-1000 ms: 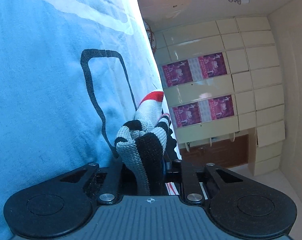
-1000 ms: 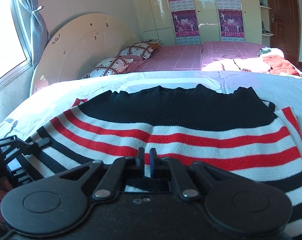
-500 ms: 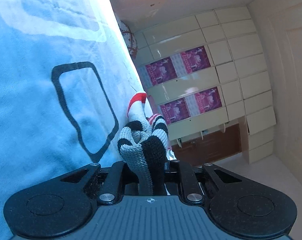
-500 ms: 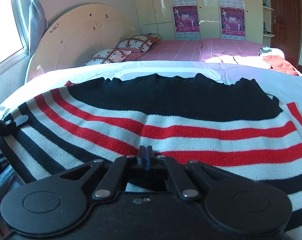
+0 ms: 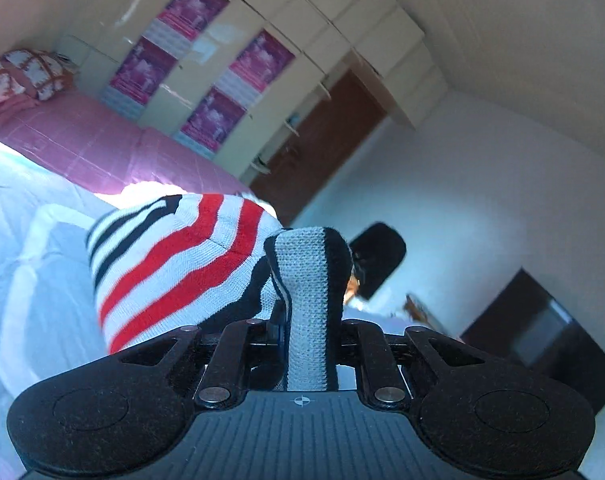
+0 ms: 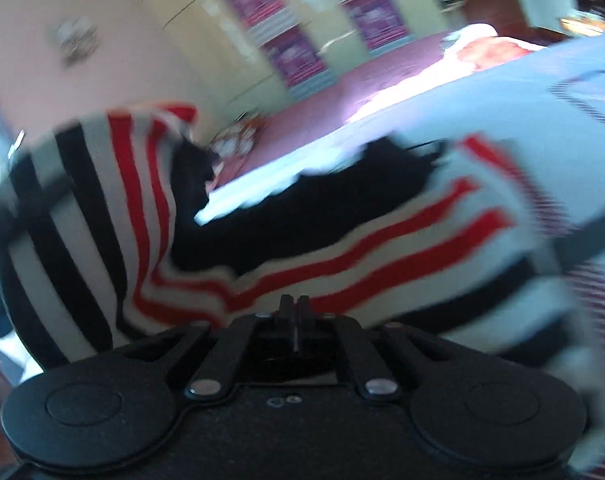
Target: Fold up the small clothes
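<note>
While the striped sweater [image 6: 382, 248] lies with its stripes running across the light bedsheet [image 6: 502, 120], its left side stands lifted and curls over the black chest part. The left gripper [image 5: 308, 320] is clenched on a bunched knit edge; the right gripper [image 6: 294, 312] has its jaws pressed together at the hem, though the blurred view hides whether cloth is caught. A second ago the garment lay flat. Bare sheet stays free beyond it.

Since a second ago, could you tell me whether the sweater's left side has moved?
Yes. The left gripper has lifted the striped sweater edge off the blue sheet, above the wardrobe posters.
</note>
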Available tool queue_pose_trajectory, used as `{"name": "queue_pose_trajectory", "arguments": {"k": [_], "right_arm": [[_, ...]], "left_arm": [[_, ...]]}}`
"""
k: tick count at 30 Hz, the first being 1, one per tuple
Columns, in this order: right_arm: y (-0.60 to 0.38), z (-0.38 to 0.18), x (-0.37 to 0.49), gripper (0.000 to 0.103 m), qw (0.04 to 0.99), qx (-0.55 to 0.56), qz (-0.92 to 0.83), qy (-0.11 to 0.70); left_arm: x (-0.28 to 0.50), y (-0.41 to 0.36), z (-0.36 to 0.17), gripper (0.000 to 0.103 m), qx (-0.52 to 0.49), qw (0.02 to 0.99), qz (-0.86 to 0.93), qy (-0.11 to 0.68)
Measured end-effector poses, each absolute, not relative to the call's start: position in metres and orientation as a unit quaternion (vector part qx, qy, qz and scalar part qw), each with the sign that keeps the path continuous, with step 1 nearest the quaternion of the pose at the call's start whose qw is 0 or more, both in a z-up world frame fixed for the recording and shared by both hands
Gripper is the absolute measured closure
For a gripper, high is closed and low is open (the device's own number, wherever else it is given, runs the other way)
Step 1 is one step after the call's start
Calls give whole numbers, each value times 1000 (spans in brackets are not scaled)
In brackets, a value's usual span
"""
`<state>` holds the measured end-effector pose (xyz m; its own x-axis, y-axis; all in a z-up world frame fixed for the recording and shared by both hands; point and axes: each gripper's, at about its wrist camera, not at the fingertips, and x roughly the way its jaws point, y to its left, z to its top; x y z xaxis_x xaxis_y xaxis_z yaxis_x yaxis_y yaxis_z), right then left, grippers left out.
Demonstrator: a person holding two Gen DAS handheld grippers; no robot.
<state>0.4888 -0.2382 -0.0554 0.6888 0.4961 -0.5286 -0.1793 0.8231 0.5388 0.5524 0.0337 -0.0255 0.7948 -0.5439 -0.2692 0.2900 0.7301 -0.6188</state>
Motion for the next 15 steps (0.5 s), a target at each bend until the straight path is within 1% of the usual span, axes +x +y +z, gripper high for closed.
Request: {"name": "queue_pose_trajectory", "arguments": {"k": [1,2,3,4,5,6,7,8,9,10,13,15], "right_arm": [[-260,-53,483,100,892,252,170,335],[-280,-51,478,95,892,272,152,328],[-298,-49,474,93,891,289,133,323],[-314,-48,470,83,890,304,118,318],[-328,-47,465,75,888,321,110,311],[-342,-46,461,71,884,337,108,305],[-351,-44,457,58,882,346,105,302],[-359,-42,453,38,881,353,101,300],[-364,-39,449,32,880,358,102,296],[-369,-37,446,30,879,363,108,290],[-369,-33,444,30,866,381,143,291],[-359,-34,451,30,857,381,163,307]], "left_arm": [[560,19,-31,88,-274,899,-240,242],[568,2,-37,88,-258,893,-251,270],[573,-21,-45,88,-233,884,-267,305],[579,-38,-55,88,-207,875,-278,339],[582,-58,-63,84,-165,871,-278,371],[577,-70,-63,79,-126,881,-276,362],[571,-74,-58,59,-115,887,-283,347],[567,-71,-53,32,-129,880,-302,344],[557,-64,-43,25,-156,871,-324,334],[550,-54,-35,23,-175,871,-330,319],[523,-14,-17,23,-220,879,-310,288],[509,23,-21,23,-248,891,-264,274]]}}
